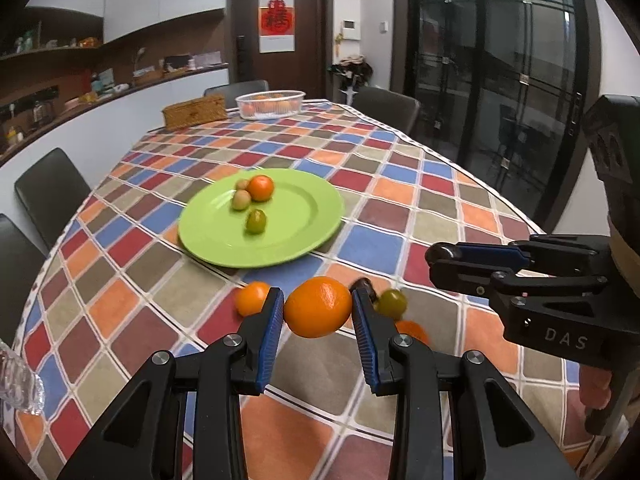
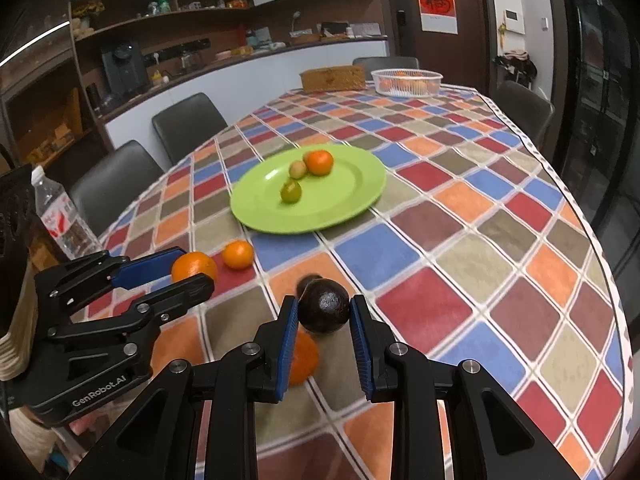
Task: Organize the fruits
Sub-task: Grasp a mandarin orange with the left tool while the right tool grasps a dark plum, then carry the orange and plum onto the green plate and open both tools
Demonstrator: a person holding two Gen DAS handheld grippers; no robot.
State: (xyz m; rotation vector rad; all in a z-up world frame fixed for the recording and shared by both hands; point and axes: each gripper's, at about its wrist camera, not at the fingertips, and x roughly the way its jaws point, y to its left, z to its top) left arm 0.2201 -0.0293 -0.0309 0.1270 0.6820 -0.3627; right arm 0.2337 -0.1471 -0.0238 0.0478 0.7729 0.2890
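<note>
Tablecloth (image 1: 400, 208) in coloured checks carries a green plate (image 1: 280, 248) holding 4 small fruits. Near the plate's front edge, the left gripper (image 1: 318, 312) is clamped on an orange (image 1: 318, 306), pads touching both sides. Beside it, the right gripper (image 2: 324, 312) pinches a dark round fruit (image 2: 323, 306).

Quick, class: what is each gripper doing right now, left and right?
Left gripper: shut on the orange.
Right gripper: shut on the dark round fruit.
</note>
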